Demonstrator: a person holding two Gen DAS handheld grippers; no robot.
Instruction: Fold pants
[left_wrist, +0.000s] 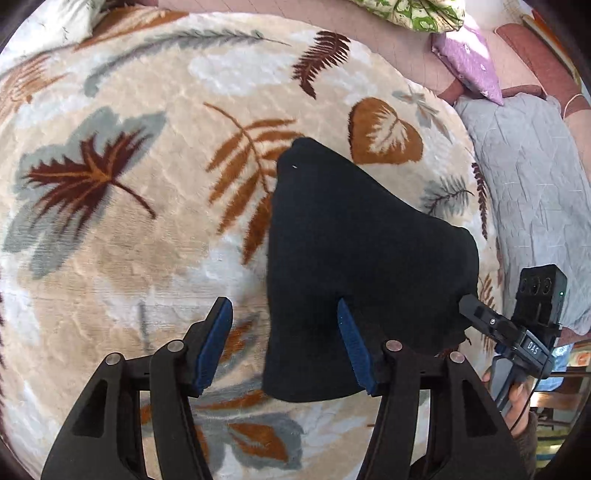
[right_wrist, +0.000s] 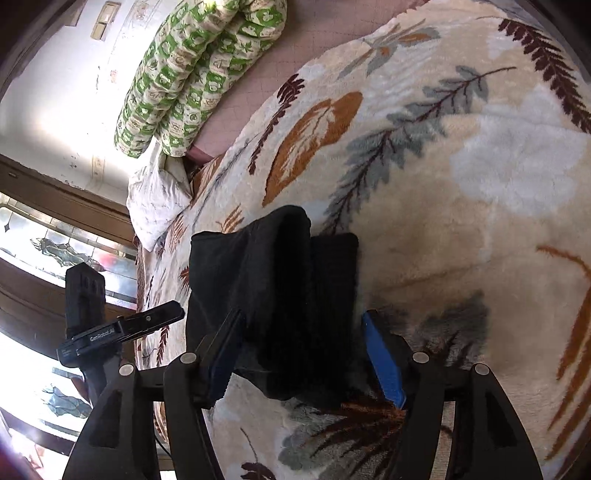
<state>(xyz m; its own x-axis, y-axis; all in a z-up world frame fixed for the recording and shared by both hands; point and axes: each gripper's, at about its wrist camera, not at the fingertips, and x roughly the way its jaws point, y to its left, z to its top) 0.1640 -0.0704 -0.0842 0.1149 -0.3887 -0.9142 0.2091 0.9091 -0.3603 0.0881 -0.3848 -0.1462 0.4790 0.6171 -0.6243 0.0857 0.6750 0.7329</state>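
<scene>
Below, folded black pants (right_wrist: 273, 295) lie between the parted right hand-held gripper (right_wrist: 303, 328).

The pants (left_wrist: 362, 258) lie folded on the blanket (left_wrist: 147, 229), which covers the bed. Relative to the pants in the left wrist view: the left gripper (left_wrist: 284, 343) stands over their near edge (jaws apart), the right gripper (left_wrist: 476, 310) at their right edge, and a pillow (left_wrist: 469, 62) beyond them to the right.
</scene>
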